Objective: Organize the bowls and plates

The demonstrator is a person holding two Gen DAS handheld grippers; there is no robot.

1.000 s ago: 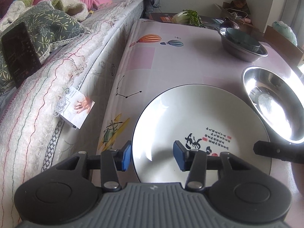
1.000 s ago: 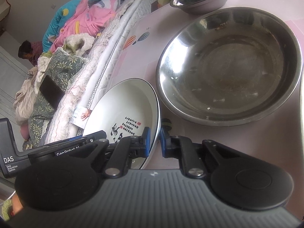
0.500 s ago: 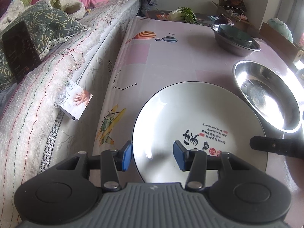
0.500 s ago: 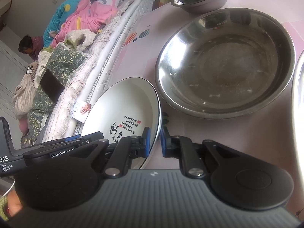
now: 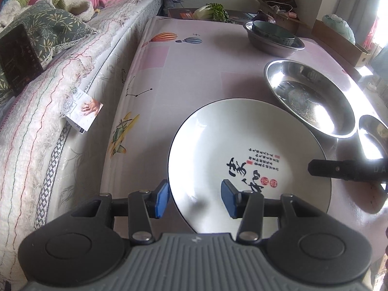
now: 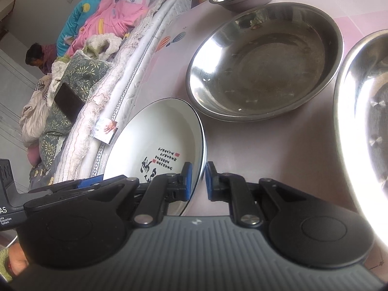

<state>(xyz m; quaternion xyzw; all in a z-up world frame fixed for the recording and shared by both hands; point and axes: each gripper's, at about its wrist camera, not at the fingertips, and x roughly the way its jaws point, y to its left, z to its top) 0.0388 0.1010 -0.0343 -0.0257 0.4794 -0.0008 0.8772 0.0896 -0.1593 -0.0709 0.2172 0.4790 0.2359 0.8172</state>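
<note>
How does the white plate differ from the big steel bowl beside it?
The white plate is ceramic with black writing and a dark rim; the steel bowl is plain shiny metal. The plate is shallower, the bowl deeper. The right gripper clamps the plate's edge; nothing touches the bowl. Both are round and empty.

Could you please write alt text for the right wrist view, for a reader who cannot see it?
The right tool is shut on the rim of a white plate with black calligraphy. Beyond it on the pink tablecloth sits a wide steel basin; a bed with bedding lies to the left.
</note>
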